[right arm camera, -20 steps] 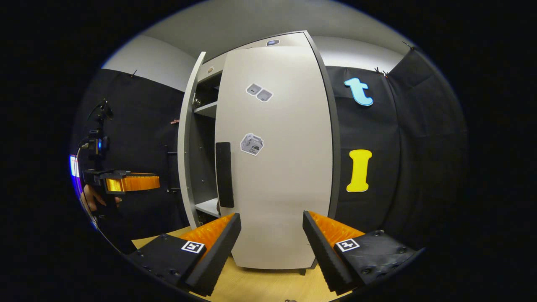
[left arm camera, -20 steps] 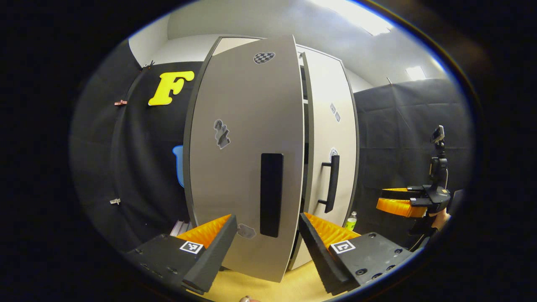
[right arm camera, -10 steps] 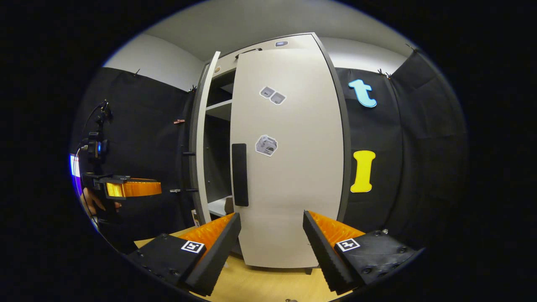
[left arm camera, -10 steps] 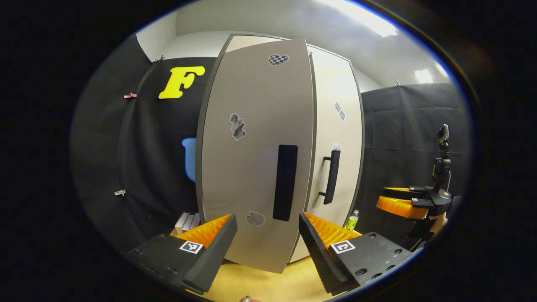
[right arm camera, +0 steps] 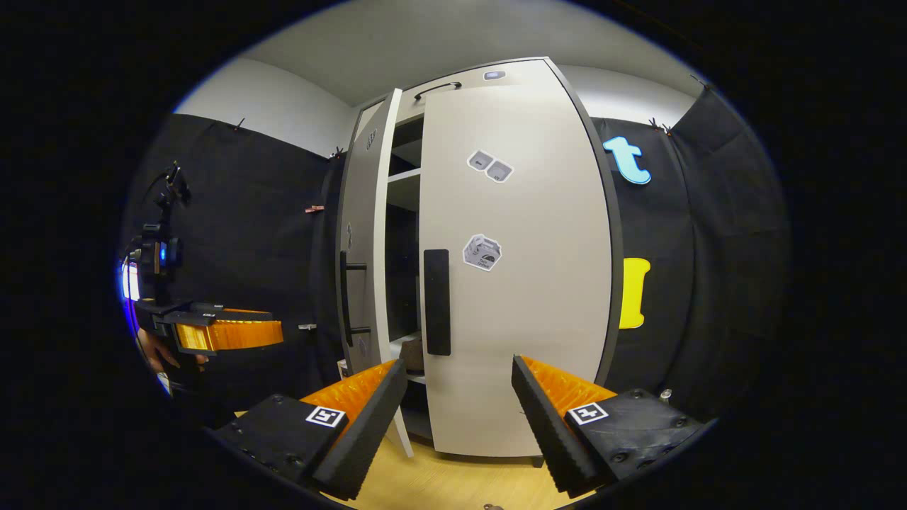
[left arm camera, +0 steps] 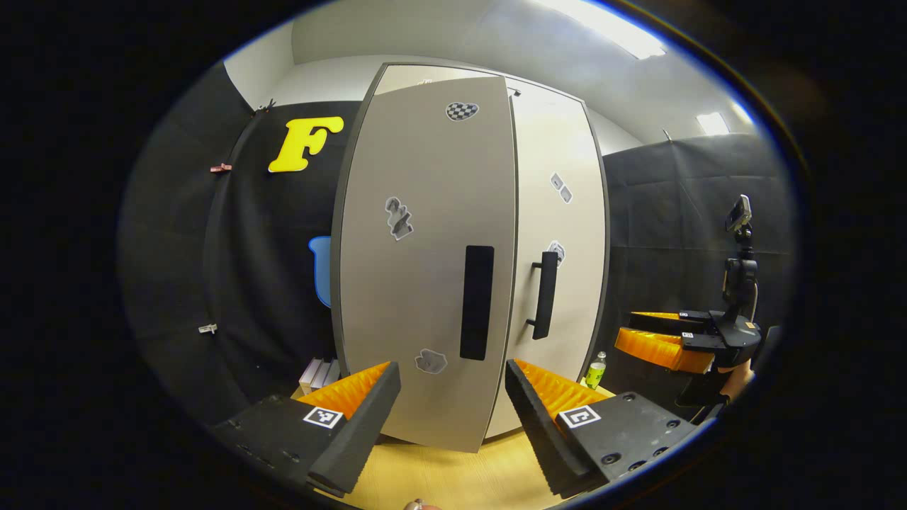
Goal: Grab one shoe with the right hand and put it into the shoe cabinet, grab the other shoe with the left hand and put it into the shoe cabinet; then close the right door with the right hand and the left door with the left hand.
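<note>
Black cloth lines the booth behind a tall pale shoe cabinet (left arm camera: 560, 142) that stands on a light wooden floor (left arm camera: 489, 474). Compared with a second ago, the left door (left arm camera: 425, 269) has swung much nearer to closed — in the left gripper view the dark gap beside the right door (left arm camera: 567, 234) has shrunk to a thin line, and the left door's edge now lies close to the right door's bar handle (left arm camera: 544, 295). In the right gripper view the left door (right arm camera: 363, 241) stands still ajar, edge-on, with its own handle (right arm camera: 347, 297) showing, and a narrow strip of shelves (right arm camera: 405, 173) is visible between it and the right door (right arm camera: 517, 269), which appears flat and shut. Low in that gap, a dark brown shape on a shelf may be a shoe (right arm camera: 412, 352); I cannot tell more of it.

Both gripper pairs hang free in front of the doors. The left gripper (left arm camera: 452, 397) has its fingers spread wide with nothing between them; it appears again at the left of the right gripper view (right arm camera: 220, 333), held by a hand (right arm camera: 152, 350). The right gripper (right arm camera: 459, 397) is likewise spread wide and empty, and appears far right in the left gripper view (left arm camera: 666, 340).

A small green bottle (left arm camera: 595, 371) stands by the cabinet's right foot, and some pale flat boards (left arm camera: 319, 373) lean at its left.
</note>
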Action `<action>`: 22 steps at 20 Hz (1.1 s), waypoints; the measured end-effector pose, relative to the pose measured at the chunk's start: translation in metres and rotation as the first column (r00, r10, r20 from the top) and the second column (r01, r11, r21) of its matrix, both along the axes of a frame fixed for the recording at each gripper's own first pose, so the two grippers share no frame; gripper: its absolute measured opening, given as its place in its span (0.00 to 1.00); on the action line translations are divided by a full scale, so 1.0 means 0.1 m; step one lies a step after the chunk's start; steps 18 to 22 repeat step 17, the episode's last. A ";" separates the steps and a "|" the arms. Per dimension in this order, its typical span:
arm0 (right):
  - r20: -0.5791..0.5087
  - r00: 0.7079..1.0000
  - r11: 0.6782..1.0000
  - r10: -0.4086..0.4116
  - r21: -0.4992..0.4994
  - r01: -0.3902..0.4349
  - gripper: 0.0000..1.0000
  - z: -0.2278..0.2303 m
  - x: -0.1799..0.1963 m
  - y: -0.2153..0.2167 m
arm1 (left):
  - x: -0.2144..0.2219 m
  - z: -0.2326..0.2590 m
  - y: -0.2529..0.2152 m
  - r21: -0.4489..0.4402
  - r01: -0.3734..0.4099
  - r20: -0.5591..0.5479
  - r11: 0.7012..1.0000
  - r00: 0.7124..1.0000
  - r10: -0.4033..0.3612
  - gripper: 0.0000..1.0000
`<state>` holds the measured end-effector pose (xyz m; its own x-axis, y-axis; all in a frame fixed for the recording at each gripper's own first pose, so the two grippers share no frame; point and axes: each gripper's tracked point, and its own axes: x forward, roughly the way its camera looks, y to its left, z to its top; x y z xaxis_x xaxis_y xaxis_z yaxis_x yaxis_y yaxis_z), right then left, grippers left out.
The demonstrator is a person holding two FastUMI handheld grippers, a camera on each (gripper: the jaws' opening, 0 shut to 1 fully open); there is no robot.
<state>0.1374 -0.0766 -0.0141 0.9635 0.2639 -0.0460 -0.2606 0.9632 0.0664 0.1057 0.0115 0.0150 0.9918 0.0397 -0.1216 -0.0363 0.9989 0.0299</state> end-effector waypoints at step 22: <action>0.005 1.000 1.000 0.006 0.002 -0.006 0.98 0.00 0.05 0.03 | 0.13 -0.04 -0.11 -0.023 0.028 0.009 0.999 1.000 -0.027 0.95</action>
